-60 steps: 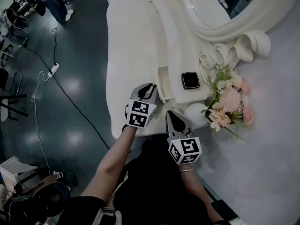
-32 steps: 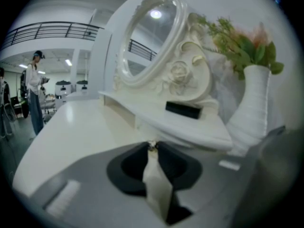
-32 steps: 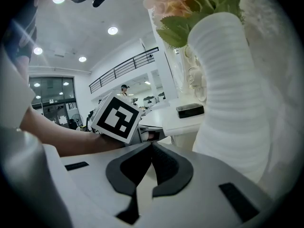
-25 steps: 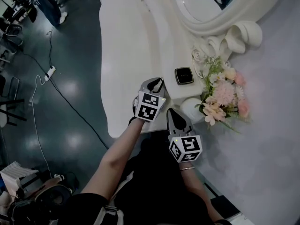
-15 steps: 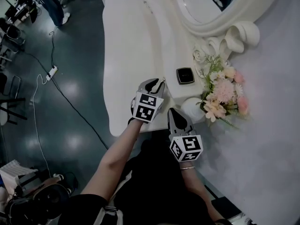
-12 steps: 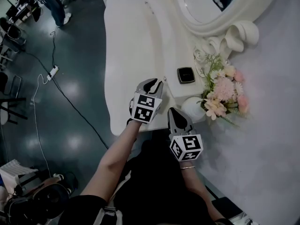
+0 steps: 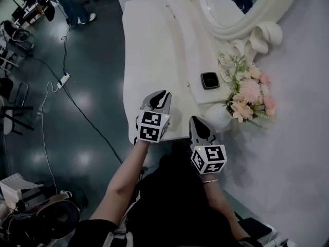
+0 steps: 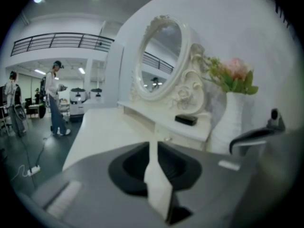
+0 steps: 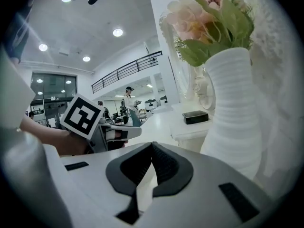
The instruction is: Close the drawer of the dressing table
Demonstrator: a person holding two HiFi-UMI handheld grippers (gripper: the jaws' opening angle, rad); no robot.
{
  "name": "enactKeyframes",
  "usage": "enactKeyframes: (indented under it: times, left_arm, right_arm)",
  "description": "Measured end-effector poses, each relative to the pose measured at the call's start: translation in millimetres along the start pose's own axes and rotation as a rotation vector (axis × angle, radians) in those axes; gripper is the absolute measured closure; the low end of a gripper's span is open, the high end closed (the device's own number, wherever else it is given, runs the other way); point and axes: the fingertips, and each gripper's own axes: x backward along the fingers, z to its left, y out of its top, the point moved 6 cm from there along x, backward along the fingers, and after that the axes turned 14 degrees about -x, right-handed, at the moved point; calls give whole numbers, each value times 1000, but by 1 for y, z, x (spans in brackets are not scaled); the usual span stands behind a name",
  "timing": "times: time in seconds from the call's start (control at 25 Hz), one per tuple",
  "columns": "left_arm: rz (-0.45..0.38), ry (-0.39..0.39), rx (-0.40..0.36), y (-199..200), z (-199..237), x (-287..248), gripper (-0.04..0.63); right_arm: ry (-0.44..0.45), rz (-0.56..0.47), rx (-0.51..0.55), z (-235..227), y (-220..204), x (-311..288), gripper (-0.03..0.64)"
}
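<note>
Dark glossy floor at 9 o'clock, crossed by a cable. White dressing table: vase holding pink flowers at 3 o'clock; drawer, open earlier, now flush shut. Left gripper, withdrawn from it toward 7 o'clock, jaws just closing to a narrow empty gap; right gripper fingertips together, empty.

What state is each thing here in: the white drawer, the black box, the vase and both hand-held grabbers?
White dressing-table drawer with small knob: closed, front flush.
Flat black square box: lying flat, looks shut.
White ribbed vase: upright, holding pink flowers.
Left gripper: jaws slightly apart, just been closing, nothing between them.
Right gripper: jaws together, empty.
</note>
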Motion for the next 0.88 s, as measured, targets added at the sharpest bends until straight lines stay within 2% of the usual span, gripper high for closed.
enactKeyframes:
  times: [0.24,0.48,0.88]
  left_arm:
    - [-12,23,31,-8,5,36,541]
    - [-33,43,30,-9,5,65,552]
    - [-53,82,56,-18,1,106,571]
  right_arm:
    - [-15,-11,15,3,0,7,612]
    - [-32,-21,30,2,1,13,612]
    - [-19,-40,29,12,-1,21,612]
